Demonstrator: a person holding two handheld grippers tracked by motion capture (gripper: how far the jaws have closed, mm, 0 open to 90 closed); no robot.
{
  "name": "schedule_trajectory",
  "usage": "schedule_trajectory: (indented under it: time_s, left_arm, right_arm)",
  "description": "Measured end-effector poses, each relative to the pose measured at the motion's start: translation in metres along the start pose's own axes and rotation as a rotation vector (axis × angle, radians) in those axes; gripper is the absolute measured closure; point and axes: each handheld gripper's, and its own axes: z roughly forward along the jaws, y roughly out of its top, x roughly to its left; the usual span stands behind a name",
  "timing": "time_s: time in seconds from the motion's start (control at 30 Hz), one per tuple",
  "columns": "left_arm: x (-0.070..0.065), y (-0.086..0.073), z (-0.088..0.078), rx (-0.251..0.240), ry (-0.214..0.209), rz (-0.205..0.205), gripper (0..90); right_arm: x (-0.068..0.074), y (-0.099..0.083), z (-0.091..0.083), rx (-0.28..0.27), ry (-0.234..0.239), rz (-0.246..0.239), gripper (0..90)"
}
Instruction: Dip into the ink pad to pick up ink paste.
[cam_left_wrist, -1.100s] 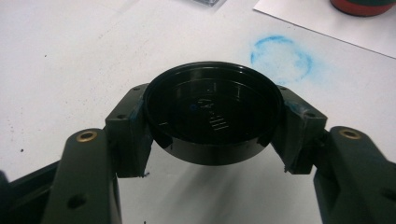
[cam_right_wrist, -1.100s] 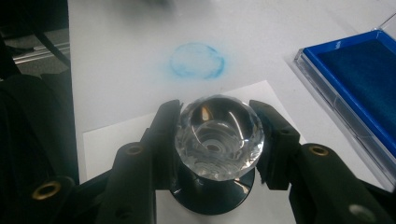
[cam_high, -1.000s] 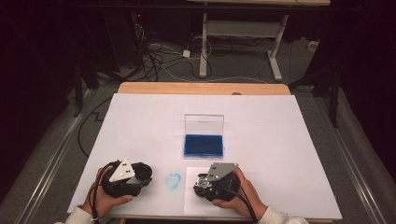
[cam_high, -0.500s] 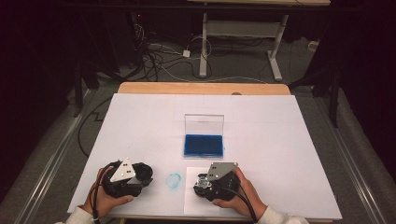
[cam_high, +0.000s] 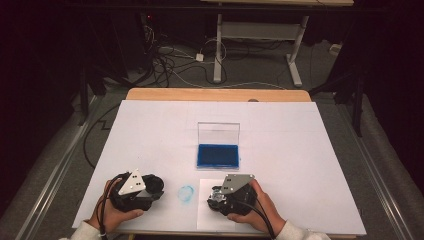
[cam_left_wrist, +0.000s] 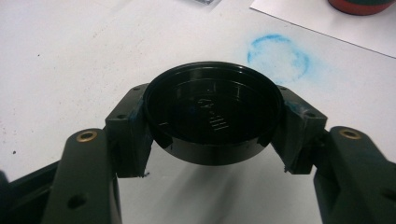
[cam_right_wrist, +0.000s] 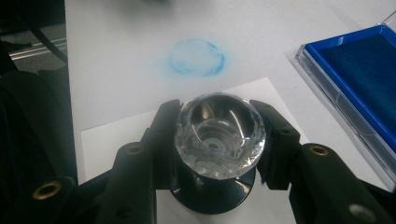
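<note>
Stamp (cam_right_wrist: 219, 135) pinched in my right tool (cam_right_wrist: 217, 140), cap (cam_left_wrist: 214, 119) in my left tool (cam_left_wrist: 212, 126); I'd press straight down onto the paper (cam_right_wrist: 116, 135) beneath.

The raised lettering on the cap (cam_left_wrist: 214, 119) is too faint to be read, the stamp (cam_right_wrist: 218, 140) is hidden below its clear knob by the jaws, the ink pad (cam_right_wrist: 359, 79) is cut off at the right edge, and a red-rimmed object (cam_left_wrist: 359, 5) is cropped at the top.
</note>
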Motion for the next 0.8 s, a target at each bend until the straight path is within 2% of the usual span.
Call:
schedule_trajectory:
  time_s: [0.8]
  left_arm:
    - [-0.0006, -0.0003, -0.0007, -0.002, 0.000, -0.006, 36.7]
  right_arm:
    - [0.0007, 0.0002, 0.0000, 0.004, -0.008, 0.005, 56.4]
